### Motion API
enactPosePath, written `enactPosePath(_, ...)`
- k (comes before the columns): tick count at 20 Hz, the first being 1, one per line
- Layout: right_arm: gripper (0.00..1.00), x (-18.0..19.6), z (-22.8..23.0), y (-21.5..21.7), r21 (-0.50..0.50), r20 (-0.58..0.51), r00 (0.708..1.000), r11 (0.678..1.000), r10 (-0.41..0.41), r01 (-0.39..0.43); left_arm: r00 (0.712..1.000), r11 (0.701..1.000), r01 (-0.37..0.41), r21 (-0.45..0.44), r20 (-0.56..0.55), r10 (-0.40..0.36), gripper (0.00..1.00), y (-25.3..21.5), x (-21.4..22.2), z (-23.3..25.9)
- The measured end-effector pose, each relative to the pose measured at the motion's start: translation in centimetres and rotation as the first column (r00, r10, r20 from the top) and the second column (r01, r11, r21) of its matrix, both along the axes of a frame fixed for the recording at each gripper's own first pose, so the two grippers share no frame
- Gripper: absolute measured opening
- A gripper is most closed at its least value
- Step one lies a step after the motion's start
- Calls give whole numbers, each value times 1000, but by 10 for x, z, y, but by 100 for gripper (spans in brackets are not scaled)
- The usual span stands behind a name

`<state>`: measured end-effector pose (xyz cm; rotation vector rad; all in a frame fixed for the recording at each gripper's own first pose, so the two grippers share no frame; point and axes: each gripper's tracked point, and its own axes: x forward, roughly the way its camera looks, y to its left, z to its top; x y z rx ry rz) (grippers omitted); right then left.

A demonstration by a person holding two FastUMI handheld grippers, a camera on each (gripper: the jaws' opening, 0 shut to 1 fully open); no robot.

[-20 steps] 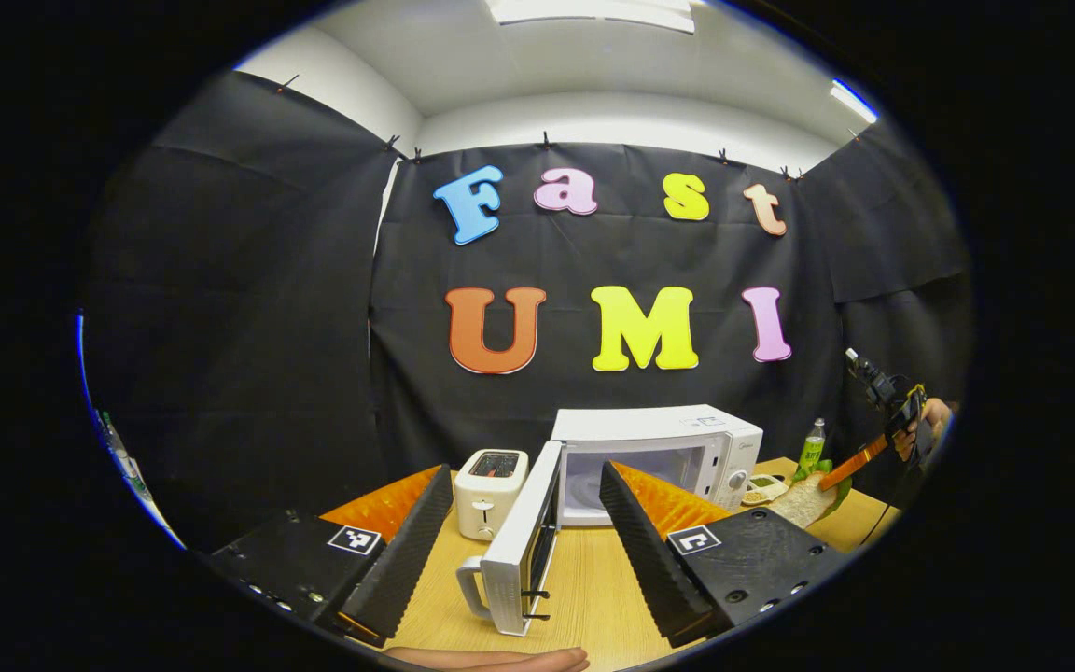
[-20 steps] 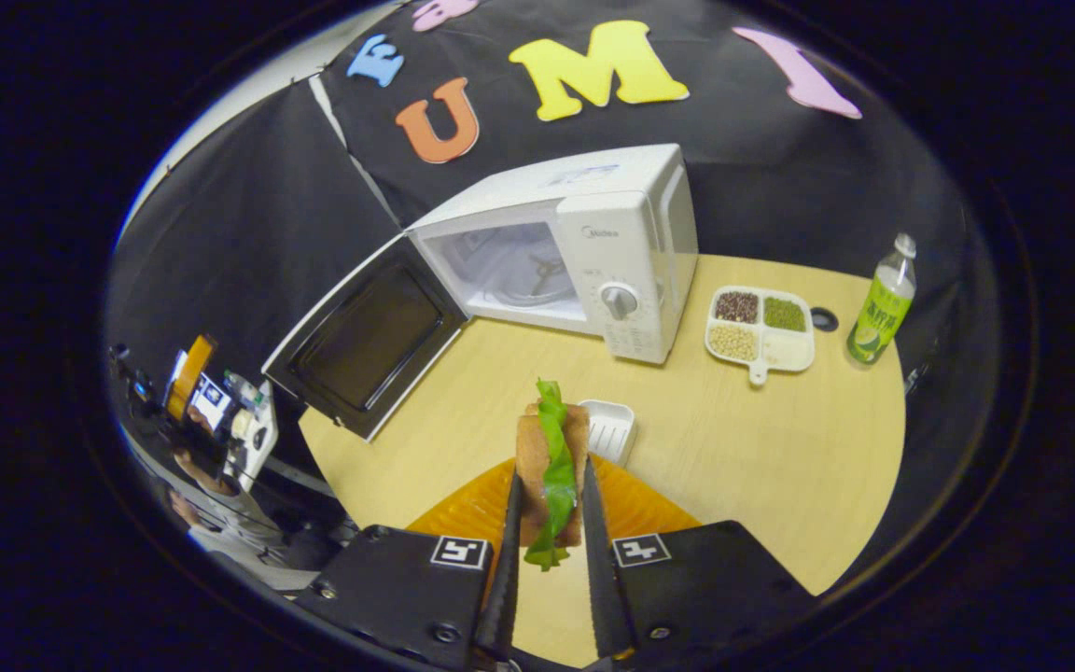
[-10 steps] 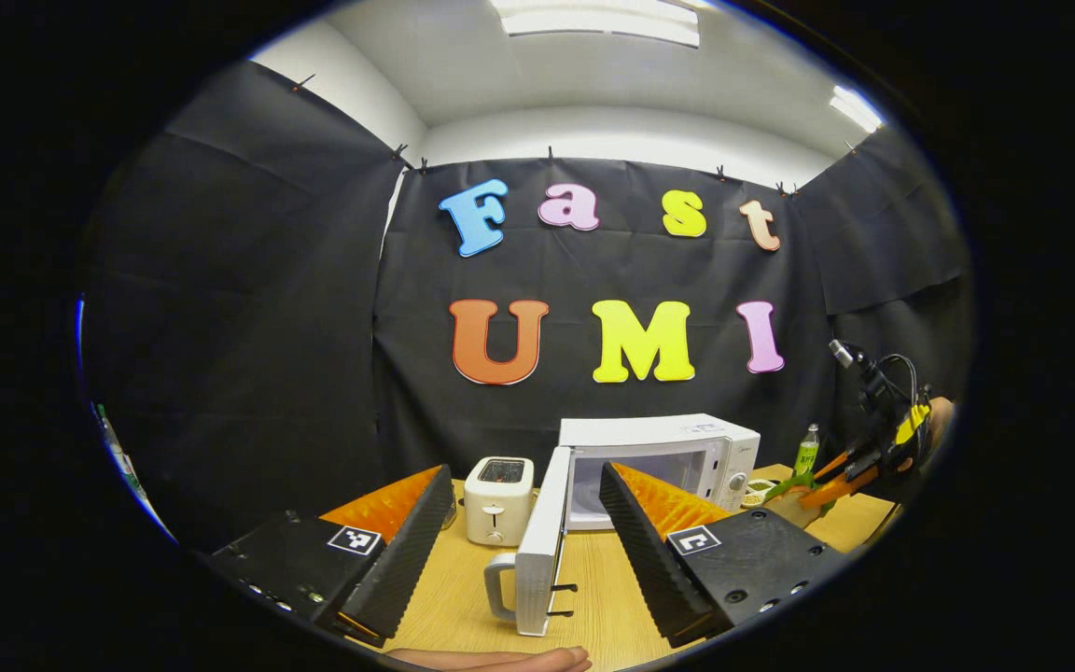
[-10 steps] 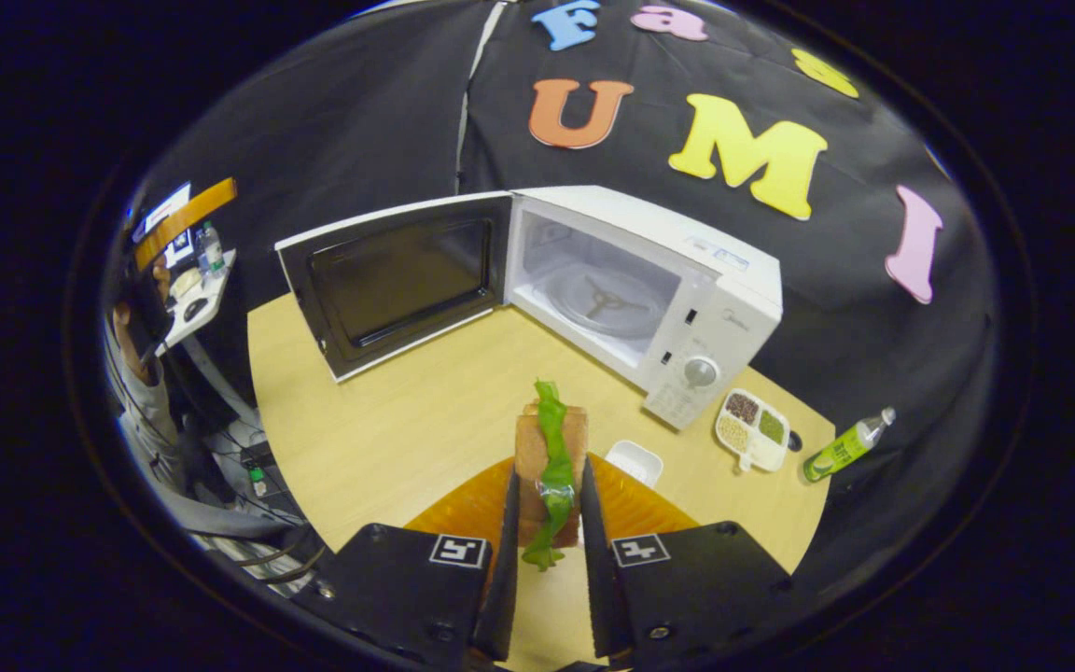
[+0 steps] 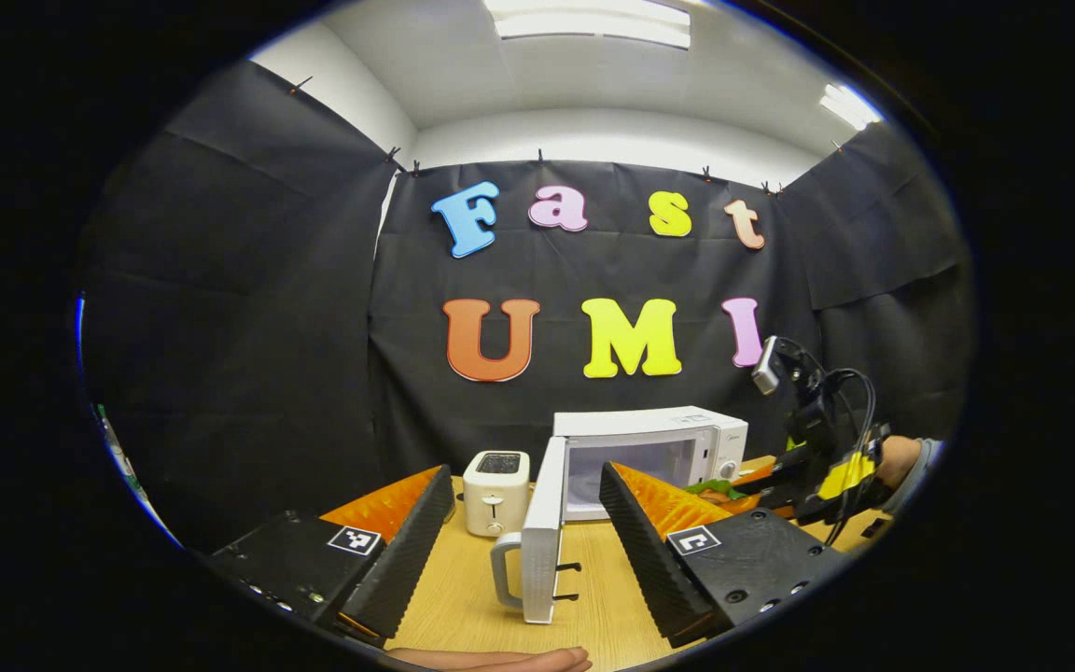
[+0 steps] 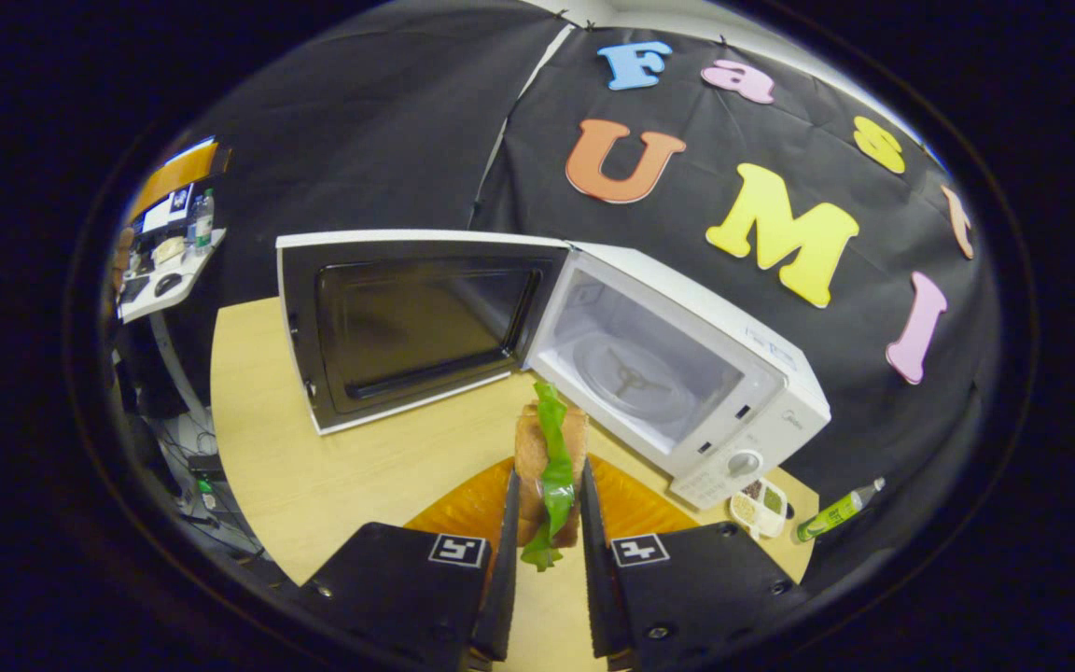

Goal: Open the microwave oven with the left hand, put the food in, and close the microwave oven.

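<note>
Right hand-held gripper [image 6: 547, 551] clamped on the sandwich [image 6: 549, 457], aimed at the microwave oven [image 6: 677, 373] cavity at 1 o'clock. Door [image 6: 407, 322] swung wide for entry. Left hand-held gripper [image 5: 523, 523] parted, empty, back from the table [image 6: 351, 457].

A wooden table [image 6: 332, 467] carries a white microwave [image 6: 761, 373], door open, a toaster [image 5: 495, 481] to its left, a divided tray [image 6: 759, 509] and a bottle [image 6: 834, 511] to its right.
</note>
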<state>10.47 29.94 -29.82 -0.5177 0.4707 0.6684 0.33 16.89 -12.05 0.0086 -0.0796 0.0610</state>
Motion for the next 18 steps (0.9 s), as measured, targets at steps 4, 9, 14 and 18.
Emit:
enactPosePath(4, 35, 24, -6, 30, 115, 54, 994, 989, -99, 93, 1000, 1000, -12, -6, -5, 12, 95, 6, -6, -3)
enactPosePath(9, 36, 82, -14, 49, 257, 91, 952, 930, -293, 262, 999, 1000, -17, -12, -28, 16, 95, 14, -6, -14)
enactPosePath(14, 36, 153, -33, 45, 386, 68, 872, 819, -484, 425, 998, 999, -47, -21, -47, 46, 95, 32, 2, -26)
enactPosePath(18, 35, 209, -49, 46, 517, -5, 819, 700, -574, 493, 994, 996, -86, -22, -64, 84, 95, 48, 11, -30)
